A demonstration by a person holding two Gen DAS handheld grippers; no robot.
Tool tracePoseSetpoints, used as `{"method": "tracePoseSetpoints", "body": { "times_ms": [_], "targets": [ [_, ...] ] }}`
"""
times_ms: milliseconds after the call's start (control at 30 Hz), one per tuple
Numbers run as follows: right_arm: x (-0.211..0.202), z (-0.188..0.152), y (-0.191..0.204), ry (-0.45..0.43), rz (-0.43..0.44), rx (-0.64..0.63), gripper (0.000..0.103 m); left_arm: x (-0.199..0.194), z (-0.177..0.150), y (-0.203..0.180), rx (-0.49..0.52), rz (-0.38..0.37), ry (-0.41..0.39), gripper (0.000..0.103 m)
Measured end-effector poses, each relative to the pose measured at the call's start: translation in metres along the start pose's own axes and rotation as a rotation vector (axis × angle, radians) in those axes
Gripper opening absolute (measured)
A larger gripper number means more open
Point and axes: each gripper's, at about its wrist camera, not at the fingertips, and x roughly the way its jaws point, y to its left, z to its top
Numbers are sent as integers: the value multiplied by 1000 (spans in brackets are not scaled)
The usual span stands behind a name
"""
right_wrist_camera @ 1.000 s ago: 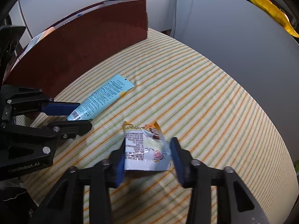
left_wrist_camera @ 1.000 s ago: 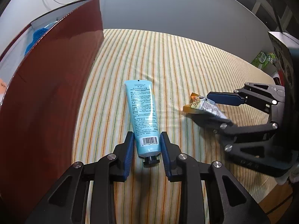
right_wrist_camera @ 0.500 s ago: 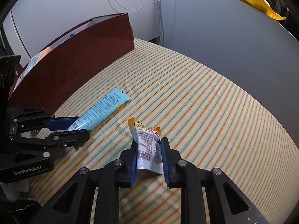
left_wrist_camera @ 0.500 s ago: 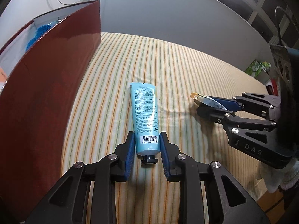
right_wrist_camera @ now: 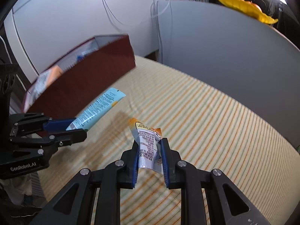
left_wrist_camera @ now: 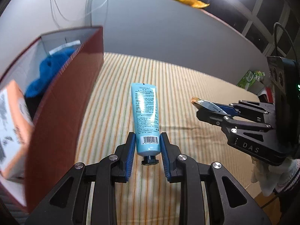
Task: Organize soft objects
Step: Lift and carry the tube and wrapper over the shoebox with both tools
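Left gripper: jaws clamped on the blue tube near its cap, lifted over the striped cloth.
Right gripper: jaws pinched on the crumpled sachet, held above the cloth.
Left view only: the red box interior, holding a blue plush and an orange-white pack.
Right view only: the sachet's printed face.
Hard to read: box contents blurred, box cut off at the frame edge.

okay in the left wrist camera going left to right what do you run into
Orange carton in the box → blue plush → dark red box wall → light blue tube held by the left gripper → snack packet → right gripper.
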Motion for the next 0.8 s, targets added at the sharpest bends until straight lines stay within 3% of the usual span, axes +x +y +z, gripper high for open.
{"method": "tracePoseSetpoints", "body": {
  "times_ms": [367, 800],
  "targets": [
    [-23, 78, 40, -96, 38, -67, 19, -74, 35, 47, -18, 60, -135, 25],
    [15, 156, 116, -90, 136, -113, 19, -90, 64, 143, -112, 207, -132, 25]
  ]
}}
